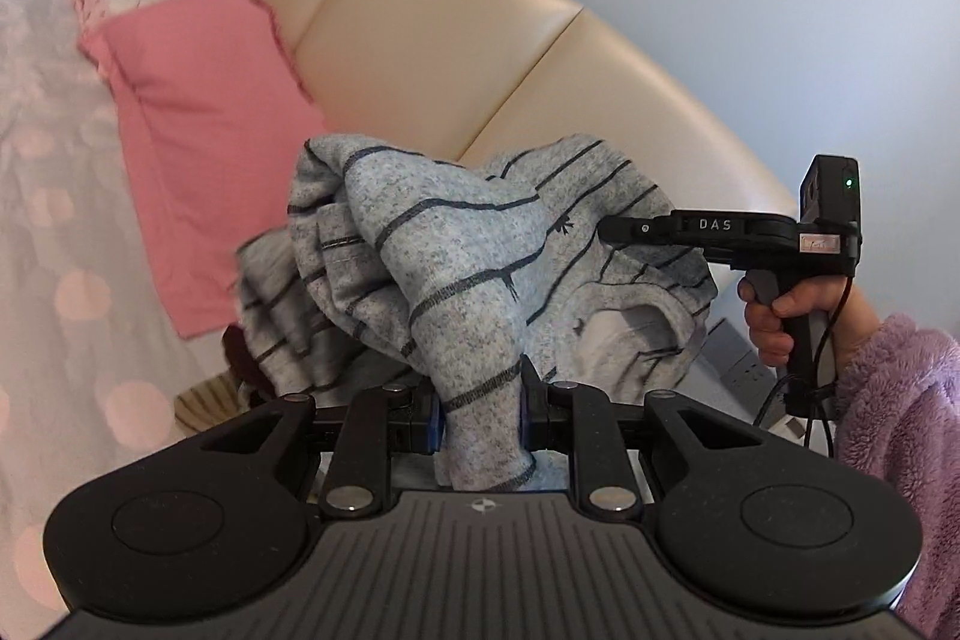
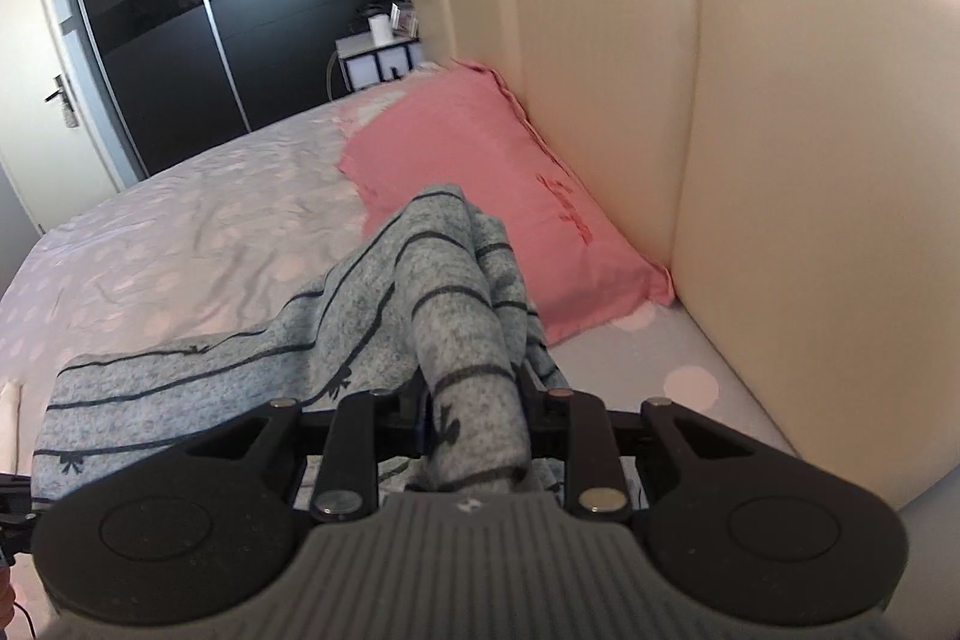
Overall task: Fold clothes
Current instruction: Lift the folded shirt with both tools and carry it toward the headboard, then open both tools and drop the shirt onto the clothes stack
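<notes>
A grey knit garment with thin dark stripes [image 1: 456, 244] hangs bunched in the air between both grippers. My left gripper [image 1: 480, 415] is shut on a fold of it, the cloth pinched between its blue pads. In the left wrist view the right gripper [image 1: 606, 227] shows from the side at the right, its tip in the cloth, with a hand in a fluffy purple sleeve [image 1: 900, 400] on its handle. In the right wrist view my right gripper [image 2: 474, 418] is shut on another fold of the grey garment [image 2: 384, 316], which trails left and down over the bed.
A bed with a pale dotted sheet [image 2: 180, 232] lies below. A pink pillow [image 2: 480, 184] rests against the cream padded headboard [image 2: 780, 130]. A nightstand [image 2: 378, 58] and a dark sliding wardrobe [image 2: 198, 16] stand at the back, a door [image 2: 42, 100] at the left.
</notes>
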`<action>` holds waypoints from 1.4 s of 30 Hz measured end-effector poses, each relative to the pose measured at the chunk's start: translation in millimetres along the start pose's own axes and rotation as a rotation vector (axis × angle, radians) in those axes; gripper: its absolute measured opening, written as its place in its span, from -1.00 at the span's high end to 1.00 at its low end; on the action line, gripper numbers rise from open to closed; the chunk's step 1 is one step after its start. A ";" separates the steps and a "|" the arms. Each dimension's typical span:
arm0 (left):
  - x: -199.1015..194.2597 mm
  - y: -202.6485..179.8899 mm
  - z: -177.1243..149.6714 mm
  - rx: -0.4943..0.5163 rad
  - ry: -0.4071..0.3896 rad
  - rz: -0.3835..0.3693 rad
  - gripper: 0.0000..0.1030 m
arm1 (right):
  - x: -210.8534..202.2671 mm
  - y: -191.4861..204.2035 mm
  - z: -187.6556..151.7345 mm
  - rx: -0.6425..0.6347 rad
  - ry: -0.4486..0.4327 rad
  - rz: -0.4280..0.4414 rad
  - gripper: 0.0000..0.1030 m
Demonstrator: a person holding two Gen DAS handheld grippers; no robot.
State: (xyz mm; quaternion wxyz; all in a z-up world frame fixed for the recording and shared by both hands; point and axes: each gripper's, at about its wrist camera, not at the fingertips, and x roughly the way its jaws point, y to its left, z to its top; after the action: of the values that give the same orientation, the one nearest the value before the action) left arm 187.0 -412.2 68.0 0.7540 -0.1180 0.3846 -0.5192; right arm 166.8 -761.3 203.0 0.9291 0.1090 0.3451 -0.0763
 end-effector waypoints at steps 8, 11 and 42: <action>19.5 8.2 -6.2 0.047 -0.005 0.070 0.50 | 63.8 -36.1 -33.8 0.104 0.034 0.019 0.28; 12.8 -2.9 -1.1 0.069 -0.015 0.101 0.45 | 59.5 -41.7 -43.0 0.136 0.014 0.024 0.08; -220.9 -101.5 -37.9 0.410 -0.291 0.639 -0.46 | -183.2 172.4 -73.0 -0.097 -0.385 0.097 -0.89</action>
State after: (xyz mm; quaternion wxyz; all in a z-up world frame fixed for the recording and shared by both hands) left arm 53.7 -254.7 202.0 0.9319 0.0880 0.1798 -0.3026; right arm 21.2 -564.2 295.5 0.9846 0.0642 0.1587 -0.0344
